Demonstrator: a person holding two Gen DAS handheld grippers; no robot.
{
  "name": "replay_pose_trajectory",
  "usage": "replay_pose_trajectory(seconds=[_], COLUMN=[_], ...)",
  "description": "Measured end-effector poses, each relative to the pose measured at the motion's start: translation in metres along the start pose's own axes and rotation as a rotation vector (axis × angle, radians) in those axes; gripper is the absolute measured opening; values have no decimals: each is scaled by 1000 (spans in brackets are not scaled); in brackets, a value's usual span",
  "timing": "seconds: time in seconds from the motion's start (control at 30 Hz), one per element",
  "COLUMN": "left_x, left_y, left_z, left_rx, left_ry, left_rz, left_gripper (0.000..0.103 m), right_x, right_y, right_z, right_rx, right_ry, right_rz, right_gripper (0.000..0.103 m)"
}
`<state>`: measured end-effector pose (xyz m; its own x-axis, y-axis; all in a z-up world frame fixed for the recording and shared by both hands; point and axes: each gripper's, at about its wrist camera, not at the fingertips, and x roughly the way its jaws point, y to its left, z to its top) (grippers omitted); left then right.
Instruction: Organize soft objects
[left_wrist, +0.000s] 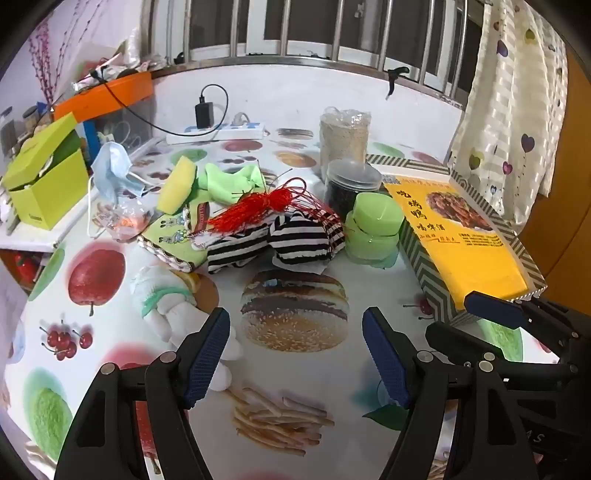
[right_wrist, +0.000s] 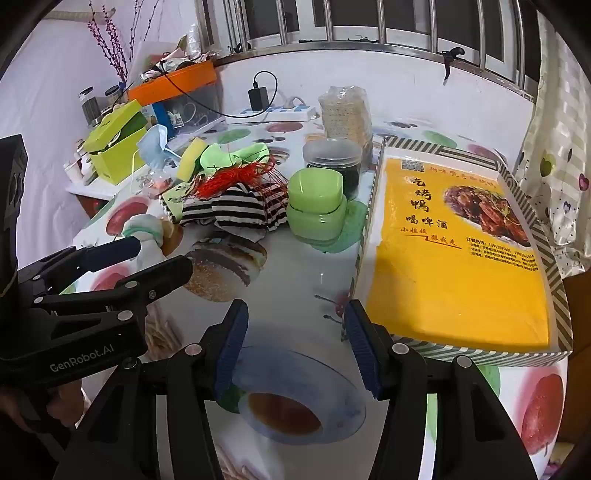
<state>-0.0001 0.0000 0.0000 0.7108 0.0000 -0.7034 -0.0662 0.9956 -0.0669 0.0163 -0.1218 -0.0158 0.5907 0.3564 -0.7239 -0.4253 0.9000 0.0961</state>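
A pile of soft things lies mid-table: a black-and-white striped cloth (left_wrist: 273, 242) (right_wrist: 232, 208), a red tassel (left_wrist: 255, 210) (right_wrist: 225, 181), a green cloth (left_wrist: 231, 181), a yellow sponge (left_wrist: 177, 184) (right_wrist: 190, 158), a green patterned pouch (left_wrist: 173, 236) and a blue face mask (left_wrist: 110, 170). A white and green plush toy (left_wrist: 166, 302) (right_wrist: 147, 229) lies nearer, by my left gripper's left finger. My left gripper (left_wrist: 295, 358) is open and empty above the printed tablecloth. My right gripper (right_wrist: 293, 347) is open and empty, beside the yellow box.
A large yellow box (left_wrist: 465, 236) (right_wrist: 458, 251) fills the right side. Stacked green bowls (left_wrist: 375, 229) (right_wrist: 316, 206), a dark jar (left_wrist: 351, 184) and a twine roll (left_wrist: 343, 136) stand behind the pile. A lime box (left_wrist: 44, 184), an orange-lidded bin (left_wrist: 110, 96) and a power strip (left_wrist: 218, 131) sit at the back left.
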Motion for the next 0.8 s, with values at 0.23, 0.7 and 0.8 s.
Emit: replay_pose_trajectory(seconds=[0.23,0.7,0.8], left_x=[1,-1,-1], left_y=[1,0,0], left_z=[0,-5,-5], left_rx=[1,15,16], left_ry=[16,13,14], left_rz=[-6,3,2], left_gripper=[75,75,75], right_x=[-1,1,1], right_y=[0,1,3], right_z=[0,-1,-1], right_rx=[3,-2,-1], right_ry=[-7,-3,-4], right_rz=[1,2,1], right_gripper=[55,55,55])
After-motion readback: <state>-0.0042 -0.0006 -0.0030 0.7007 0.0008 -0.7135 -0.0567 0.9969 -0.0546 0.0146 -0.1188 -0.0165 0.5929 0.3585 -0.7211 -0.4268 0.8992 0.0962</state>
